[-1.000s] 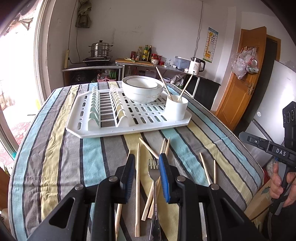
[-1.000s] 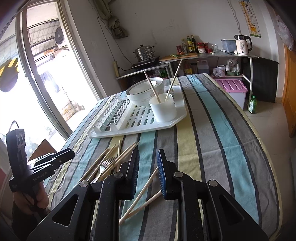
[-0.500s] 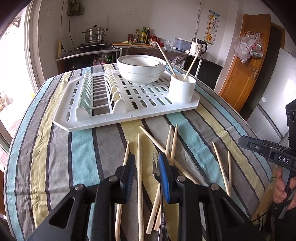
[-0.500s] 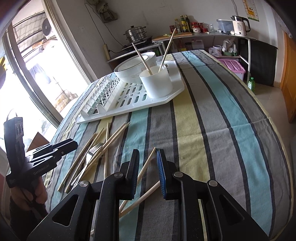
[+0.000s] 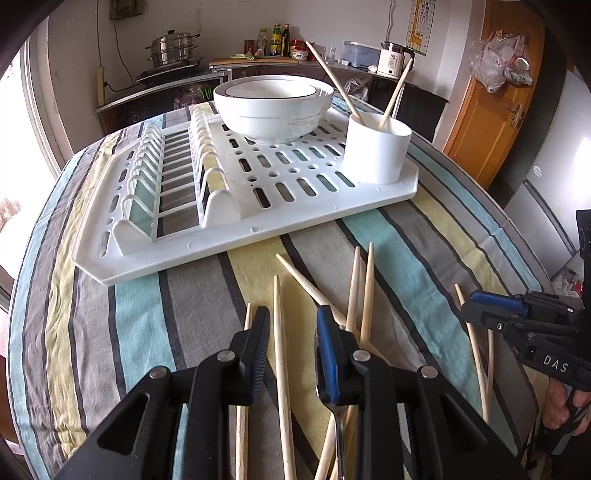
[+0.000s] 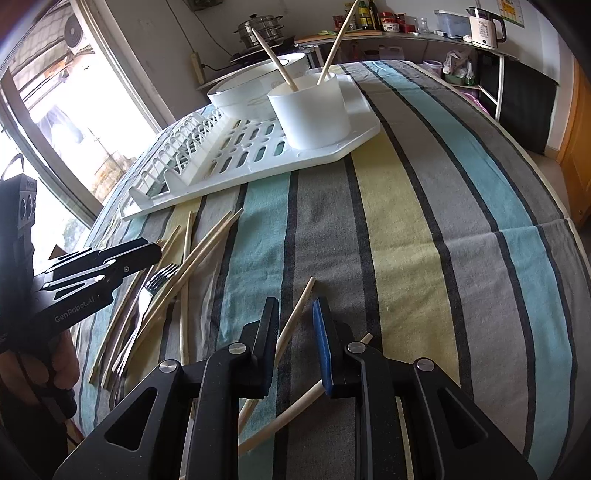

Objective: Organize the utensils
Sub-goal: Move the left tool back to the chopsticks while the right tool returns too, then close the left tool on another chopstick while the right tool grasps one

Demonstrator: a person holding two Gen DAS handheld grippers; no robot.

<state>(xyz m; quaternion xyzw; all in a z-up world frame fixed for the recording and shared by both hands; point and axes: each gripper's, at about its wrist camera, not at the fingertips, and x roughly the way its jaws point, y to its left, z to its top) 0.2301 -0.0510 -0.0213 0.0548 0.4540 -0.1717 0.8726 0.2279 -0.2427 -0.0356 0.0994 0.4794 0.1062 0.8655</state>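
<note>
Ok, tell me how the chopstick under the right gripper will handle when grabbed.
The chopstick looks thin, stiff and light, so it should lift easily. Lying flat on the cloth, it may slip or roll from the right gripper. Held off-centre, it will probably tilt.

Striped tablecloth (image 5: 122,332) is covering the table. Stacked white bowls (image 5: 272,103) are sitting on the drying rack near the table's far edge. Steel steamer pot (image 5: 171,48) is standing on the far counter; white electric kettle (image 5: 394,61) and bottles (image 5: 279,35) are lining it. Orange door (image 5: 491,92) is showing right.
</note>
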